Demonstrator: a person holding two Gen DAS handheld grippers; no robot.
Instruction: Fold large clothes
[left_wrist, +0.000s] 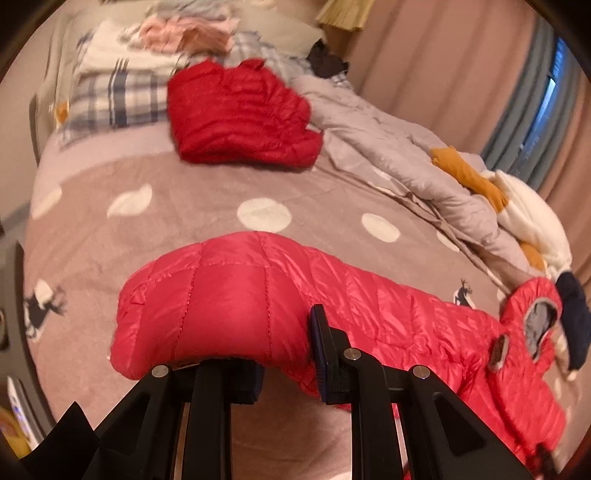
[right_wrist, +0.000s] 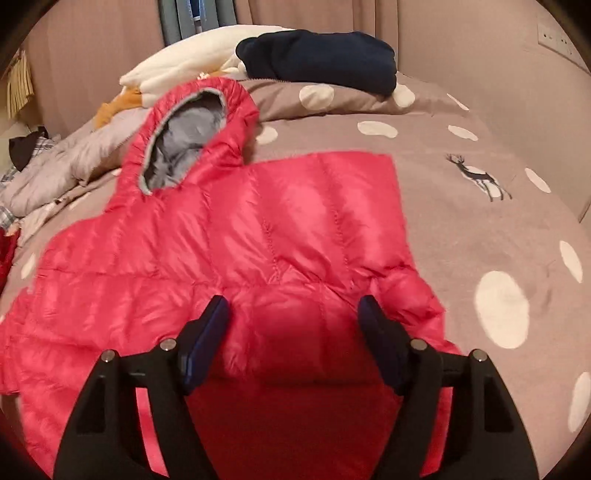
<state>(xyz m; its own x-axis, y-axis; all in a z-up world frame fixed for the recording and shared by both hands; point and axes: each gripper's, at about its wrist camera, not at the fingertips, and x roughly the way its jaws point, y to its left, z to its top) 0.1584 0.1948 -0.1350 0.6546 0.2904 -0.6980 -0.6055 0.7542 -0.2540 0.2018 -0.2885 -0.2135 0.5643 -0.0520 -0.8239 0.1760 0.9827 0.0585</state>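
Observation:
A bright red hooded puffer jacket (right_wrist: 221, 240) lies on the dotted bed cover (right_wrist: 480, 221), its grey-lined hood (right_wrist: 184, 136) pointing away. In the left wrist view the jacket (left_wrist: 229, 306) bulges up over my left gripper (left_wrist: 284, 354), whose jaws hold a fold of its hem between them. My right gripper (right_wrist: 291, 332) is open, its fingers standing either side of a raised fold of the jacket without pinching it.
A folded dark red puffer jacket (left_wrist: 240, 114) lies farther up the bed. A grey quilt (left_wrist: 406, 155), a plaid pillow (left_wrist: 118, 96), a white and mustard garment (right_wrist: 177, 66) and a folded navy garment (right_wrist: 321, 59) lie around the edges. Curtains (left_wrist: 461, 55) hang behind.

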